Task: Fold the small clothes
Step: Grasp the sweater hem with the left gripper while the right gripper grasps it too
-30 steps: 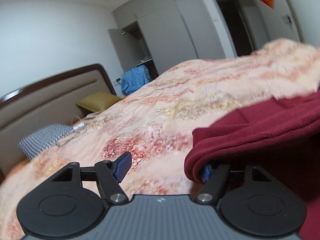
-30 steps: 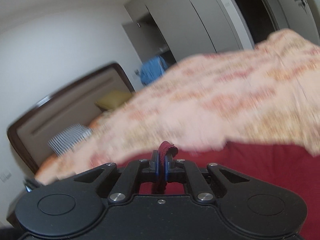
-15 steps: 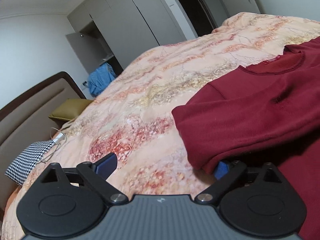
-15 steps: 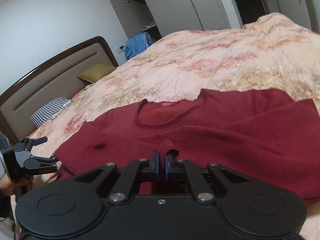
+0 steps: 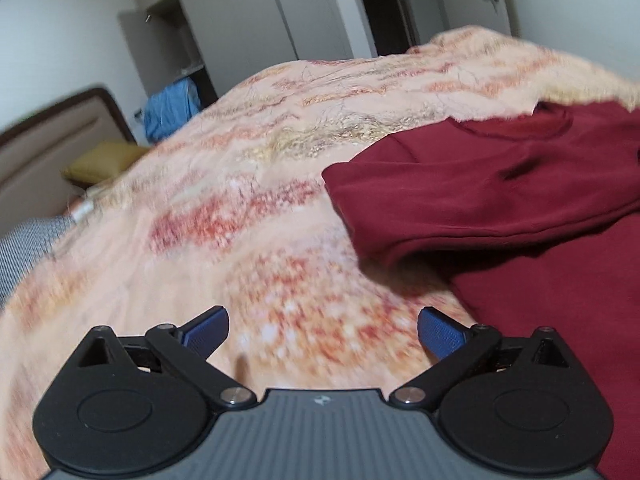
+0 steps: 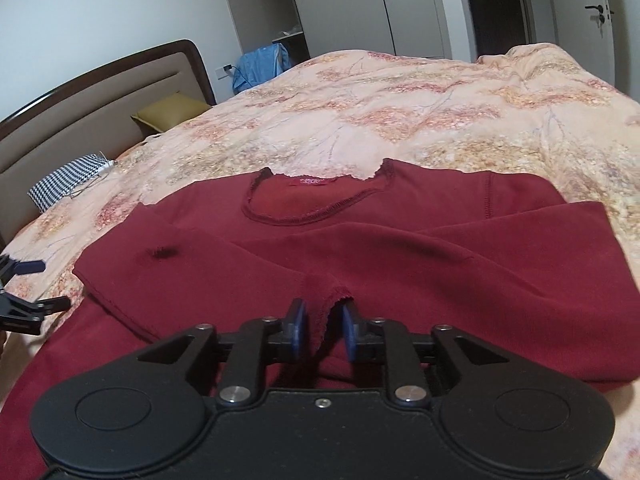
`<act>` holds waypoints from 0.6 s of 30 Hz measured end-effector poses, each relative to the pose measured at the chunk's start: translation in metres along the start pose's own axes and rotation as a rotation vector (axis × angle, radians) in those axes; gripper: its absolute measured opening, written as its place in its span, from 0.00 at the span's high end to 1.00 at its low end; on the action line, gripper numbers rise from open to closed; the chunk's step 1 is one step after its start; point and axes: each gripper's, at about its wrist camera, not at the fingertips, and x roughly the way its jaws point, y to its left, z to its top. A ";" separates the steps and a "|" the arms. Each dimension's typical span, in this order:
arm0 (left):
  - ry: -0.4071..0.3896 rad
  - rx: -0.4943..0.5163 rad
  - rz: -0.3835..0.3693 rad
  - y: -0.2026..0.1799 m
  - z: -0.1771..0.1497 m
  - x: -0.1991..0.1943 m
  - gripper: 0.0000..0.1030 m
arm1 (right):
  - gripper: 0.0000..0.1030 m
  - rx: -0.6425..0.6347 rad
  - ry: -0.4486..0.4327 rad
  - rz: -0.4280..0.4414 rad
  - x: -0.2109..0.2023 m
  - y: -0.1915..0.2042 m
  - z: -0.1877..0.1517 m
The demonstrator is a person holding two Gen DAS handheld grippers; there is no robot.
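Note:
A dark red long-sleeved top lies flat on the bed, neckline away from me, both sleeves folded across its chest. My right gripper is low over the top's middle, jaws parted a little, with a sleeve cuff loose between the blue pads. My left gripper is wide open and empty over the bedspread, left of the top. It also shows in the right wrist view at the far left edge.
The bed has a peach floral bedspread and a brown headboard. A checked pillow and a mustard pillow lie by the headboard. A blue garment hangs by grey wardrobes.
My right gripper has opened and let go of the sleeve cuff, which now rests on the top. My left gripper has drawn back to the left, off the top's edge.

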 end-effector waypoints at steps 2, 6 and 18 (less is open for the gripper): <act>0.004 -0.066 -0.036 0.002 -0.008 -0.011 0.00 | 0.41 -0.002 -0.006 0.002 -0.014 0.001 -0.006; 0.015 -0.191 -0.123 0.005 -0.028 -0.038 0.00 | 0.16 -0.045 -0.036 0.016 -0.057 0.008 -0.030; 0.027 -0.291 -0.241 -0.028 -0.096 -0.124 0.00 | 0.01 -0.041 -0.072 -0.060 -0.181 0.025 -0.151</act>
